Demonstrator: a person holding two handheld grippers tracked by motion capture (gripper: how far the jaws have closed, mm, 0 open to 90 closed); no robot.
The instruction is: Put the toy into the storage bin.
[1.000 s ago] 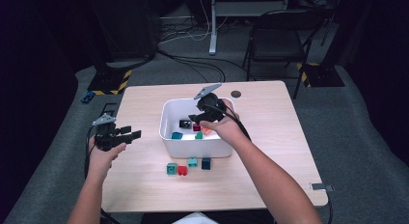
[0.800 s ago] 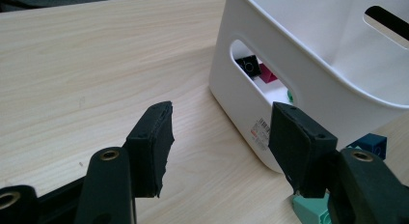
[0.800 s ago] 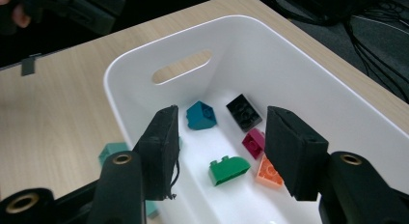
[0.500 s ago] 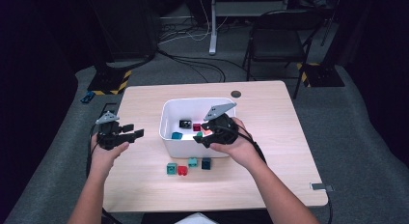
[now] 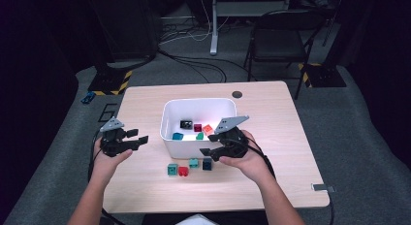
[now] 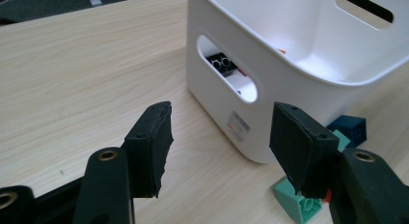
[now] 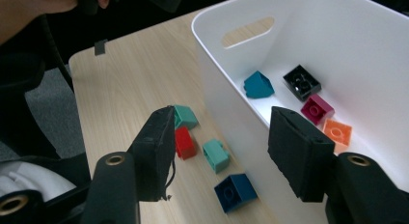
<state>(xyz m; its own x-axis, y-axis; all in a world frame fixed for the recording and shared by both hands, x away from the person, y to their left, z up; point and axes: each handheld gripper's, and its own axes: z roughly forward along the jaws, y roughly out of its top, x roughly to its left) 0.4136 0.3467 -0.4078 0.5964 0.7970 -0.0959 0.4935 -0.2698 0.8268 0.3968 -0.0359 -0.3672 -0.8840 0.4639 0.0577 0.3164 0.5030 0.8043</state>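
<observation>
**Open Grippers Flank a Tub of Toy Bricks**

A white tub (image 5: pixel 198 108) stands near the middle of a pale wooden table (image 5: pixel 281 118), holding a black brick (image 5: pixel 186 123), a magenta brick (image 5: pixel 197 127), an orange brick (image 5: pixel 207 129), a green brick (image 5: pixel 199 136) and a teal-blue brick (image 5: pixel 177 136). On the tabletop just in front of the tub's near wall lie four more: a teal brick (image 5: pixel 172 169), a red brick (image 5: pixel 183 171) touching it, a smaller teal brick (image 5: pixel 193 162) and a dark blue brick (image 5: pixel 207 164).

The right gripper (image 5: pixel 216 144) hangs at the tub's near right corner, above the loose bricks. Its jaws have just been opening and stand wide apart with nothing between them; in the right gripper view, the red brick (image 7: pixel 185 143) and the dark blue brick (image 7: pixel 235 192) lie on the table beyond its black pads (image 7: pixel 299 156), untouched.

The left gripper (image 5: pixel 138 139) is held to the left of the tub, apart from it, its jaws pointing toward the tub's side wall. They too are spread wide and grip nothing. In the left gripper view, the tub's handle slot (image 6: pixel 226 69) faces the jaws, with the black brick visible through it.

Beyond the table's far edge a dark folding chair (image 5: pixel 278 40) stands on grey carpet among trailing cables (image 5: pixel 194 65).
</observation>
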